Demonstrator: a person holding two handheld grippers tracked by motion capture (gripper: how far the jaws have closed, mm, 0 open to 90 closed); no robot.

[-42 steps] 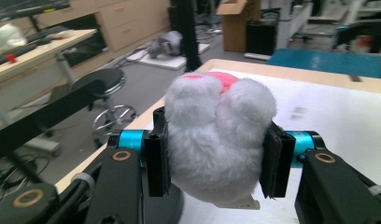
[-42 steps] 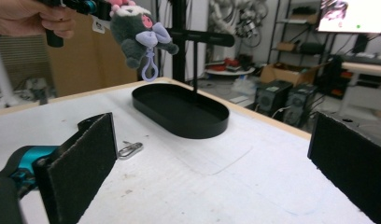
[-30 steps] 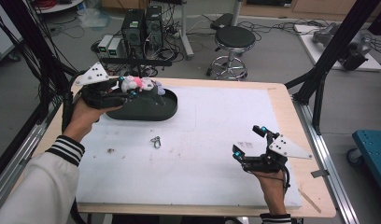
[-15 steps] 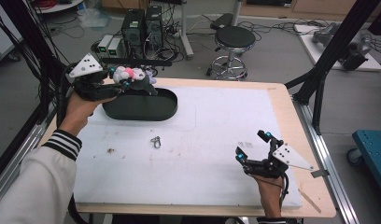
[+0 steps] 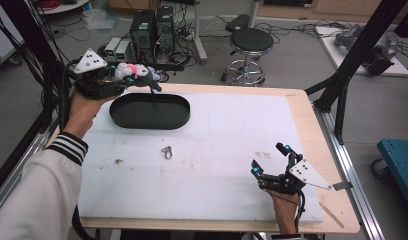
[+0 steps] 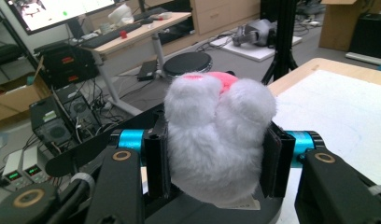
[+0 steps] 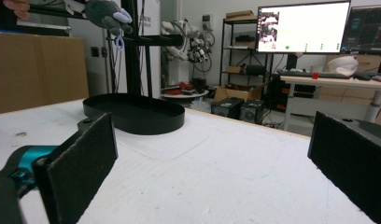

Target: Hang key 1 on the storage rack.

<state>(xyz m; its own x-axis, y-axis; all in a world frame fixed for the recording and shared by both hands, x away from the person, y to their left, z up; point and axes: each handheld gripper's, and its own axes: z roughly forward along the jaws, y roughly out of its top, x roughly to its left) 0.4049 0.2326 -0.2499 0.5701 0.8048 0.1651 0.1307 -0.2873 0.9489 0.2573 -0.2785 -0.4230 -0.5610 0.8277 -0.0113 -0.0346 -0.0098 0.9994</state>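
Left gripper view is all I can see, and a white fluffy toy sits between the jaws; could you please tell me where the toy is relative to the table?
Observer: In the high view the left hand-held gripper holds the plush toy in the air, just past the far left rim of the black oval tray.
Operator: Is anything in the tray?
Observer: No, its floor is bare.
Operator: What is the other hand doing?
Observer: The right hand-held gripper is low at the near right of the white mat, jaws wide apart with nothing between them.
Operator: Anything else on the mat?
Observer: A small metal clip lies near its middle.
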